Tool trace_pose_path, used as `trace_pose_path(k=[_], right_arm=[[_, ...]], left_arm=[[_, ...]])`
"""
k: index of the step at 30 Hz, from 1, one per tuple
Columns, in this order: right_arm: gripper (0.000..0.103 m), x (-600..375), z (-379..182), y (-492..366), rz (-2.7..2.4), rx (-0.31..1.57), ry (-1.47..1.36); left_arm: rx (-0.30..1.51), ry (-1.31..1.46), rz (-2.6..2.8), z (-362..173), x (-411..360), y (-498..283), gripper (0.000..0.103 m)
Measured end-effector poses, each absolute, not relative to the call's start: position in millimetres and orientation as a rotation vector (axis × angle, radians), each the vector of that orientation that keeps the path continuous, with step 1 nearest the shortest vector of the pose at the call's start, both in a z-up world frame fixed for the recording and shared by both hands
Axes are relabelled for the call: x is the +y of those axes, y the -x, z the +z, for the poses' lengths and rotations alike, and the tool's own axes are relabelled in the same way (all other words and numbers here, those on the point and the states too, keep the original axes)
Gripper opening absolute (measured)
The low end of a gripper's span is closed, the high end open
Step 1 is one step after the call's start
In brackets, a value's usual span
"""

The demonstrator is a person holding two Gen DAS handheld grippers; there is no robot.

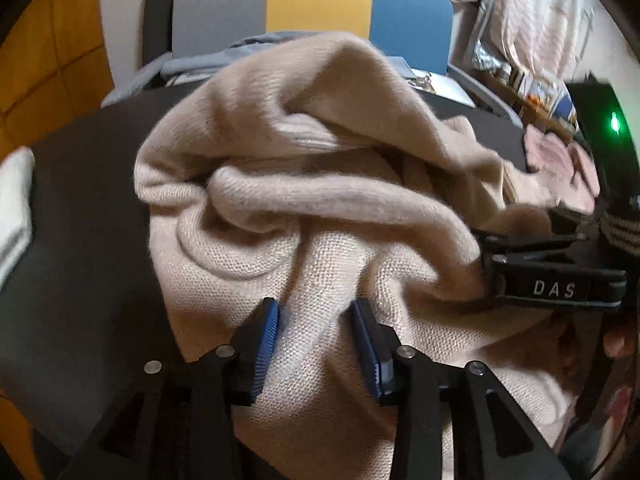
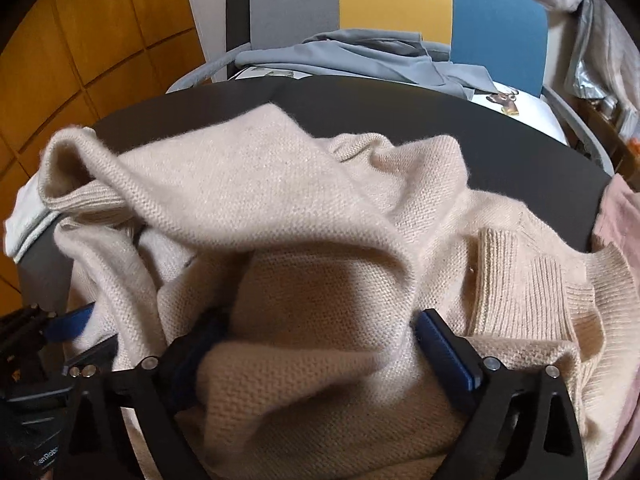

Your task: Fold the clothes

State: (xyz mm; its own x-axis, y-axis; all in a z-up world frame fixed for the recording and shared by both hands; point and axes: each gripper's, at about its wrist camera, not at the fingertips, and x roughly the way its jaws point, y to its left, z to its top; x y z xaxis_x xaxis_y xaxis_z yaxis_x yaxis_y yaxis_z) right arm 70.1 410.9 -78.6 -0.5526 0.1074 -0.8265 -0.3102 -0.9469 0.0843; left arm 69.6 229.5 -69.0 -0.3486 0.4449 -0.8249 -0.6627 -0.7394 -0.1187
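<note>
A beige knit sweater [image 1: 320, 208] lies crumpled in thick folds on a dark round table [image 1: 80, 240]. My left gripper [image 1: 316, 340] hovers over its near part, blue pads apart, with a low ridge of knit between them that they do not pinch. The black body of the other gripper [image 1: 552, 284] rests against the sweater at the right. In the right wrist view the sweater [image 2: 280, 200] fills the table [image 2: 520, 152], ribbed hem at the right. My right gripper [image 2: 316, 344] stands wide open around a bulge of knit; its left finger is partly buried in fabric.
A chair with a grey, yellow and blue back [image 2: 396, 0] stands behind the table, with a grey-blue garment [image 2: 360, 56] draped on its seat. A white cloth [image 2: 24, 216] lies at the table's left edge, a pink garment [image 2: 616, 220] at its right. Wooden flooring shows at the left.
</note>
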Motion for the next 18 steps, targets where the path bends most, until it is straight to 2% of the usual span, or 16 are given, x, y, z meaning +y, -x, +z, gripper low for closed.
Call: trace_pose_path(k=[6, 9, 11, 13, 15, 18], right_arm=[[0.099, 416.3, -79.4, -63.6, 2.547, 0.341, 1.411], [0.098, 421.0, -79.0, -59.2, 2.533, 0.349, 1.457], [0.083, 423.2, -77.4, -57.5, 2.520, 0.341, 1.457], [0.048, 423.5, -72.1, -56.2, 2.536, 0.329, 1.438], [0.041, 425.5, -69.4, -54.5, 2.538, 0.346, 1.436], [0.040, 426.6, -71.1, -52.9, 2.526, 0.371, 1.439]], left_arm=[[0.344, 1.189, 2.114, -70.0, 237.2, -61.6, 0.047], [0.325, 1.214, 2.109, -71.1, 238.6, -52.1, 0.055], [0.303, 1.225, 2.090, -70.4, 237.2, -42.6, 0.055], [0.322, 1.212, 2.084, -70.1, 240.6, -37.0, 0.055], [0.336, 1.199, 2.086, -69.9, 246.0, -31.7, 0.055], [0.363, 1.164, 2.083, -69.4, 254.8, -20.1, 0.055]])
